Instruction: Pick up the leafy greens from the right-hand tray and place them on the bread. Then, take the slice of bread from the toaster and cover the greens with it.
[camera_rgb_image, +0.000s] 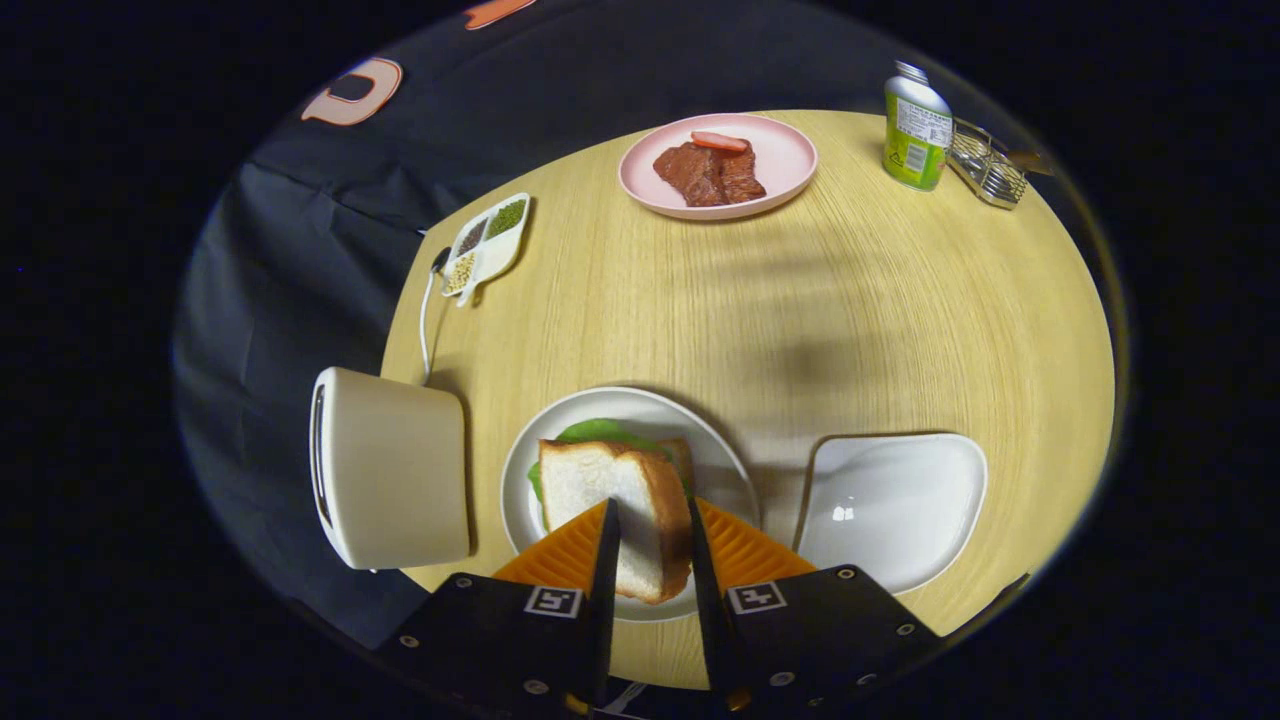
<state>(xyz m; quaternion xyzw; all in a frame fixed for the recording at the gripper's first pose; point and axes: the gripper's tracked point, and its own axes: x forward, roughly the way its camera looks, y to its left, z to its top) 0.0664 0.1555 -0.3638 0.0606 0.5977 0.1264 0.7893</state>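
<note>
My gripper (648, 515) is shut on a slice of bread (620, 505), one finger pressing each side of it. The slice is held over the round white plate (730, 480), above the leafy greens (600, 432), whose green edge peeks out behind and to the left of it. A brown crust of a lower bread slice (682, 455) shows under the greens. The cream toaster (385, 465) stands just left of the plate. The white right-hand tray (890, 505) lies right of the plate with nothing in it.
A pink plate (775, 150) with meat and a sausage piece sits at the far side of the round wooden table (800, 300). A green bottle (915, 125) and a wire rack (988, 165) stand far right. A small divided dish (490, 240) of grains lies far left, beside the toaster cord.
</note>
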